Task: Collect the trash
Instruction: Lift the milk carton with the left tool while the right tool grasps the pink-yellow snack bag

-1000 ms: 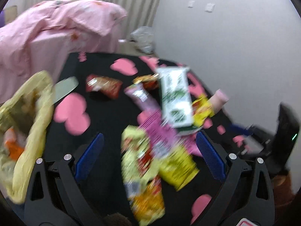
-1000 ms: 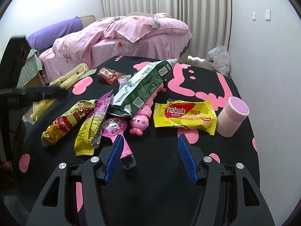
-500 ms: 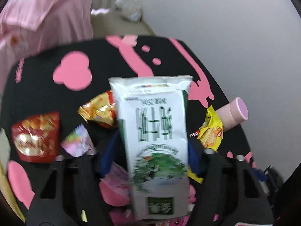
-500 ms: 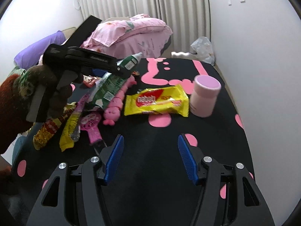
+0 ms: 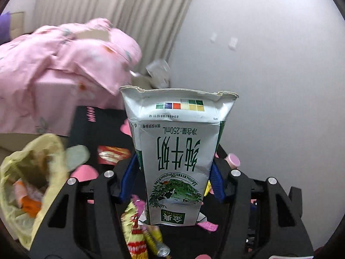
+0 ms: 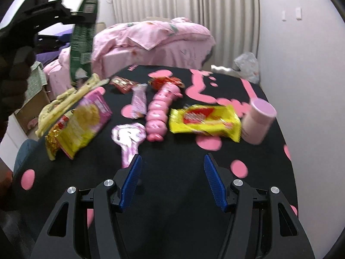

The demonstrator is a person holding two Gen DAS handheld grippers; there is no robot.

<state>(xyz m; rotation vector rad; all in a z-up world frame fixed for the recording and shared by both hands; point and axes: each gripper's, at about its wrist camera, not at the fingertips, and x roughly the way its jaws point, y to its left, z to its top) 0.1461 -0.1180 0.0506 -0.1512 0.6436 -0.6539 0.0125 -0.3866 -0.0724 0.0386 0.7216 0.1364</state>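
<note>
While right gripper (image 6: 172,182) idles, left gripper (image 5: 172,180) grips milk carton (image 5: 176,157)

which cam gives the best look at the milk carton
The left wrist view. The milk carton fills its centre, printed face on and in focus, clamped between the jaws of the left gripper, with its torn end towards the far wall. The right wrist view catches it only edge-on and blurred at the upper left, raised above the table.
</note>
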